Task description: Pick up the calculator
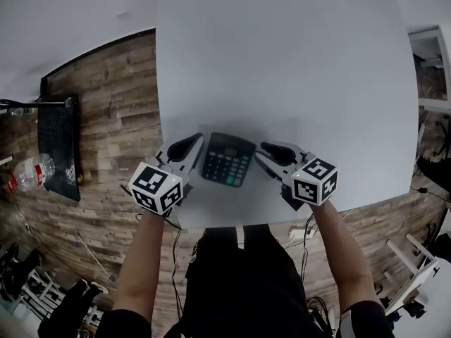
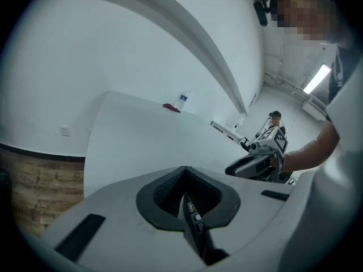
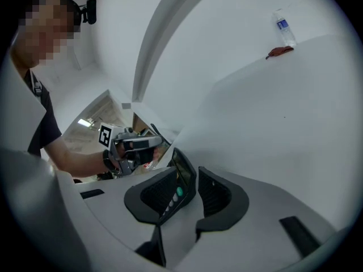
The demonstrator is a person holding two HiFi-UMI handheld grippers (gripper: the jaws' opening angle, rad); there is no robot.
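Observation:
A black calculator [image 1: 227, 158] lies near the front edge of the white table [image 1: 282, 62]. My left gripper [image 1: 193, 148] is at its left side. In the left gripper view the calculator [image 2: 193, 220] shows edge-on between the dark pads [image 2: 161, 194], and the left gripper [image 2: 184, 177] is shut on that edge. My right gripper [image 1: 262, 155] is at the right side. In the right gripper view the calculator [image 3: 180, 177] sits between the jaws of the right gripper [image 3: 195, 171]. One pad [image 3: 153, 194] lies against its keys, and a gap shows at the other pad [image 3: 218, 194].
A black laptop [image 1: 58, 146] and a water bottle [image 1: 32, 173] lie on the wooden floor to the left. At the table's far edge stand a small bottle [image 2: 181, 100] and a red thing [image 2: 171, 107]. The person's legs are close under the table's front edge.

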